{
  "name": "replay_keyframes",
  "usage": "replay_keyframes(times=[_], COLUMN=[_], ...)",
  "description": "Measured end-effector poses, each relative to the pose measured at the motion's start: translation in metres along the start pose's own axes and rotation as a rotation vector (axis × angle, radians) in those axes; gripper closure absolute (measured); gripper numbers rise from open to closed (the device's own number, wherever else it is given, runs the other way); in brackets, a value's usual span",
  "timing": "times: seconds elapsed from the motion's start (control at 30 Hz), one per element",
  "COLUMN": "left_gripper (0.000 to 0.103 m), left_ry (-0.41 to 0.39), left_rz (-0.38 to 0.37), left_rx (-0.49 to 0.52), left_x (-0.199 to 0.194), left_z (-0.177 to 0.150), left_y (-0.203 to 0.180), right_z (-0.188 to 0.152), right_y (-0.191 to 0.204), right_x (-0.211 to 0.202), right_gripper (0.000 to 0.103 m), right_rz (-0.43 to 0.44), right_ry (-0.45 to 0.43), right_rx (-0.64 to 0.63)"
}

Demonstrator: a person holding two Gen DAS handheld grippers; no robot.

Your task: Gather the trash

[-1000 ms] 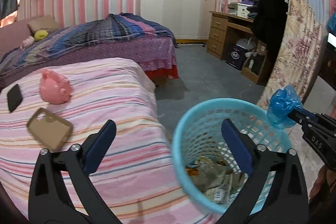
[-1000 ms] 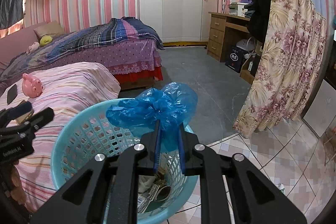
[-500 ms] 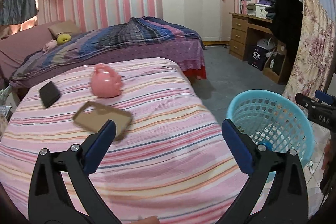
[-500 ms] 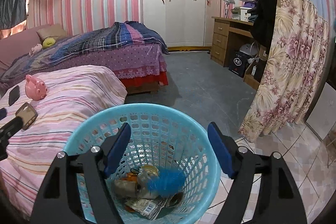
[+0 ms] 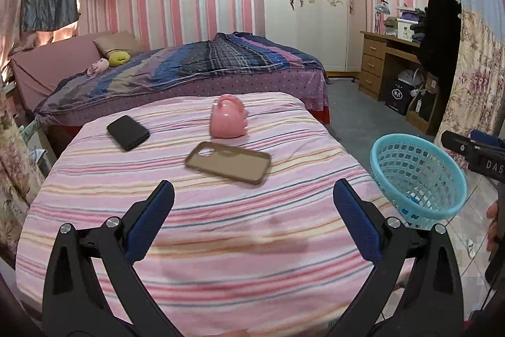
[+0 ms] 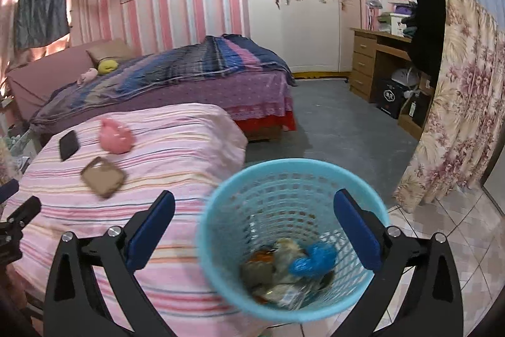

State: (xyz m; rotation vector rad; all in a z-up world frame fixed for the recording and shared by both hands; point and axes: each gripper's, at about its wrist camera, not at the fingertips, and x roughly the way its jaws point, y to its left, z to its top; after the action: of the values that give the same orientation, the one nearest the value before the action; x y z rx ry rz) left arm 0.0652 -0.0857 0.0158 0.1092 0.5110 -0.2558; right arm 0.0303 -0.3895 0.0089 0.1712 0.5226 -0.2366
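Note:
A light blue mesh basket (image 6: 293, 163) stands on the floor at the foot of the pink striped bed (image 6: 176, 128). A crumpled blue plastic bag (image 6: 312, 256) lies inside it on paper and wrapper trash. My right gripper (image 6: 255, 196) hovers above the basket, its jaws opening wide, with nothing between the pads. In the left wrist view my left gripper (image 5: 254, 188) is open and empty over the bed, and the basket (image 5: 407, 136) sits to the right, with the right gripper (image 5: 470, 141) beyond it.
On the striped bed lie a brown phone case (image 5: 228, 161), a black phone (image 5: 127, 131) and a pink piggy bank (image 5: 227, 119). A second bed (image 5: 205, 65) stands behind. A floral curtain (image 6: 467, 103), a wooden desk (image 6: 375, 59) and a wardrobe line the right side.
The right gripper has opened and the blue bag dropped into the basket. The left gripper has swung left, from over the basket to over the striped bed.

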Motion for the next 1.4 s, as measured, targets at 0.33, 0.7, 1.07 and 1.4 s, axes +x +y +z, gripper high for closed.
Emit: replay_keyframes(times=[0.33, 0.7, 1.07, 1.4], left_gripper=[0.006, 0.006, 0.006, 0.006], left_ry=[-0.035, -0.056, -0.082, -0.069], left_rz=[0.038, 0.054, 0.068, 0.066], left_rx=[-0.035, -0.069, -0.061, -0.062], left_x=[-0.038, -0.044, -0.045, -0.043], left_z=[-0.014, -0.018, -0.022, -0.028], left_y=[0.033, 0.047, 0.043, 0.044], right_z=[-0.024, -0.026, -0.028, -0.026], right_y=[0.078, 0.117, 0.129, 0.123], right_x=[-0.051, -0.066, -0.080, -0.081], right_gripper=[0.005, 0.005, 0.005, 0.005], right_rz=[0.019, 0.054, 0.049, 0.049], right_ry=[-0.111, -0.146, -0.163, -0.174], right_rx=[-0.073, -0.121, -0.137, -0.137])
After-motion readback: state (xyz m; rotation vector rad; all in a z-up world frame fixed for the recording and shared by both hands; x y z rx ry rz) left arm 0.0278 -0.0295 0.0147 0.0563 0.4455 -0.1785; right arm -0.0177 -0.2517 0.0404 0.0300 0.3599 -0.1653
